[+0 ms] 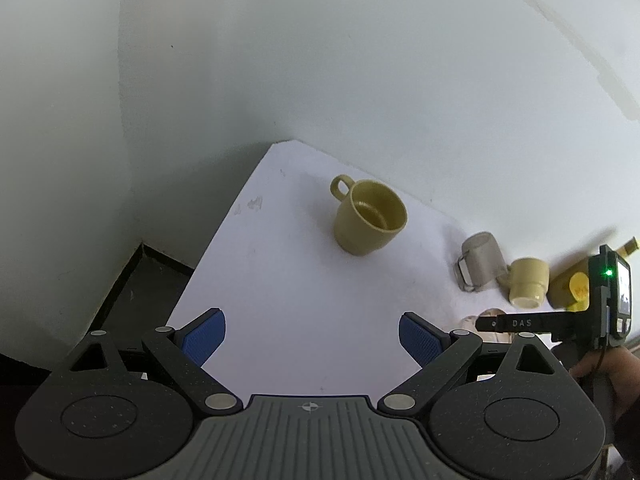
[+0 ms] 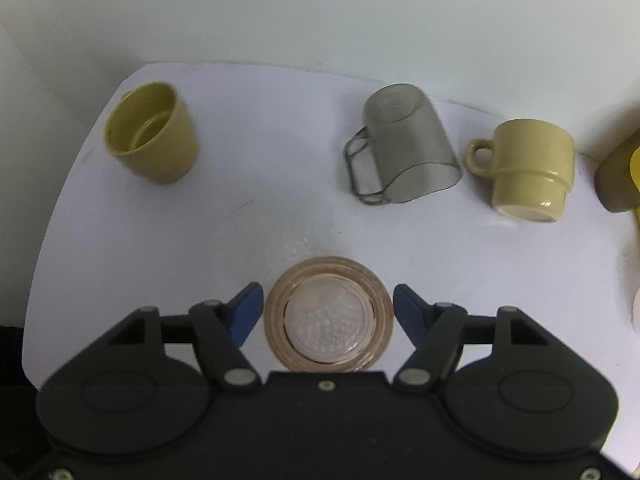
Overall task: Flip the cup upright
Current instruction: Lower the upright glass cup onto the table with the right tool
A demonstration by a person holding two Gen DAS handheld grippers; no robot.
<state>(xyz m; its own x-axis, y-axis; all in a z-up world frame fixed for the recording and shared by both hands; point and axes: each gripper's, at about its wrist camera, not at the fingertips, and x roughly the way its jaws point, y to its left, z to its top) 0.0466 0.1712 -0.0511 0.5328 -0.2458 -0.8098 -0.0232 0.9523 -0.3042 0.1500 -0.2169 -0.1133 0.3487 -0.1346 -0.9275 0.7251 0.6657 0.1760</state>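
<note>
A yellow mug [image 1: 368, 216] [image 2: 152, 136] stands upright on the white table, its mouth open to the top. A smoky clear mug [image 1: 482, 262] [image 2: 404, 146] stands upside down beside an upside-down cream mug [image 1: 528, 282] [image 2: 530, 168]. A clear pinkish glass [image 2: 329, 318] stands between the open fingers of my right gripper [image 2: 328, 312], seen from above; the pads are apart from it. My left gripper [image 1: 312, 336] is open and empty, well short of the yellow mug. The right gripper also shows in the left wrist view [image 1: 552, 322].
The white table [image 1: 280, 288] [image 2: 248, 232] meets a pale wall at the back; its left edge drops to a dark floor [image 1: 136, 292]. An olive bottle with a yellow label [image 1: 570, 280] [image 2: 618, 180] lies at the far right.
</note>
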